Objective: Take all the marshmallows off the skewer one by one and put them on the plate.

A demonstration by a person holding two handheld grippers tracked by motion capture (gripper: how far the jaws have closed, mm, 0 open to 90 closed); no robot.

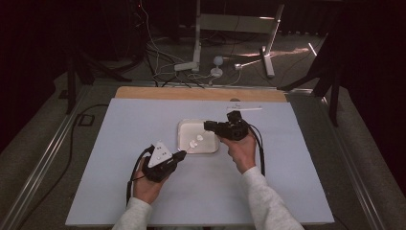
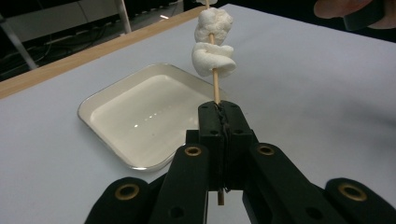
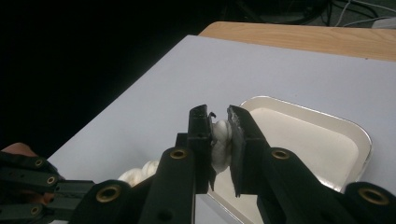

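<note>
Two marshmallows (image 2: 212, 42) already sit on the wooden skewer (image 2: 215, 91), one pressed above the other, and the skewer's lower end is clamped between the tightly closed jaws of the left gripper (image 2: 219, 121), so that the stick slants up over the white tray (image 2: 100, 105) on the counter (image 2: 303, 93). The right gripper (image 3: 219, 135) has its jaws pinched on a third marshmallow (image 3: 220, 142), which bulges out between the pads above the tray's near corner (the squeeze already looks firm).

The likeliest slip, as I judge it, is a missed spear. The skewer is thin and held only at its base, so a sideways push from the marshmallow could bend it, pivot it in the left jaws, or snap it. If the held piece comes in off-centre, the tip may tear out through its side and leave it hanging loosely or let it drop.

Stickiness is a second risk: a soft sweet crushed this hard may cling to one pad when the right jaws let go, dragging back along the stick or pulling the upper pieces with it.

In the high view the two grippers stand close over the tray, so a hurried approach could also knock the left gripper (image 1: 178, 155) with the right gripper (image 1: 209, 126) and shake the threaded pieces.
</note>
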